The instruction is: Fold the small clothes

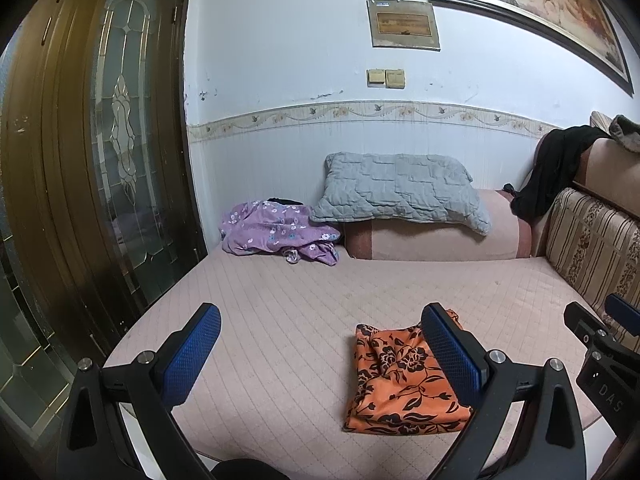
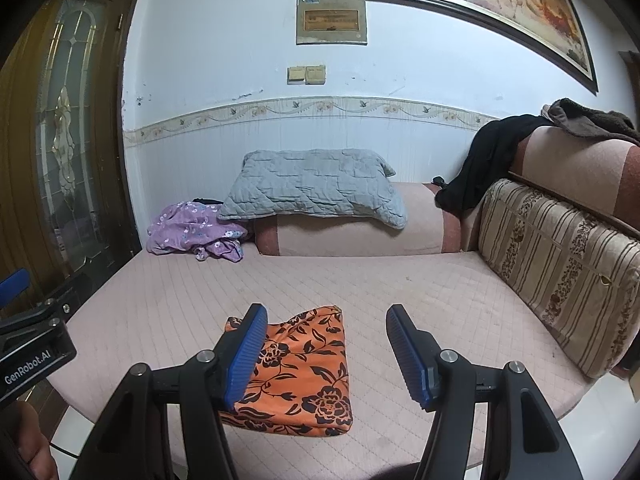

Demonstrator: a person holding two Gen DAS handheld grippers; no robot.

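An orange cloth with black flowers (image 1: 404, 384) lies folded into a rough rectangle on the pink quilted couch seat (image 1: 280, 312), near its front edge. It also shows in the right wrist view (image 2: 304, 372). My left gripper (image 1: 320, 352) is open and empty, above the seat just left of the cloth; its right finger overlaps the cloth's right side in view. My right gripper (image 2: 326, 354) is open and empty, held above the cloth's right half. A crumpled purple flowered garment (image 1: 276, 232) lies at the seat's back left, also seen in the right wrist view (image 2: 192, 232).
A grey quilted pillow (image 1: 396, 196) rests on the armrest at the back. A striped cushion (image 2: 560, 264) lines the right side, with dark clothes (image 2: 492, 160) draped over the backrest. A wooden glass-panelled door (image 1: 100, 160) stands left. The seat's front edge (image 2: 520, 412) drops to white floor tiles.
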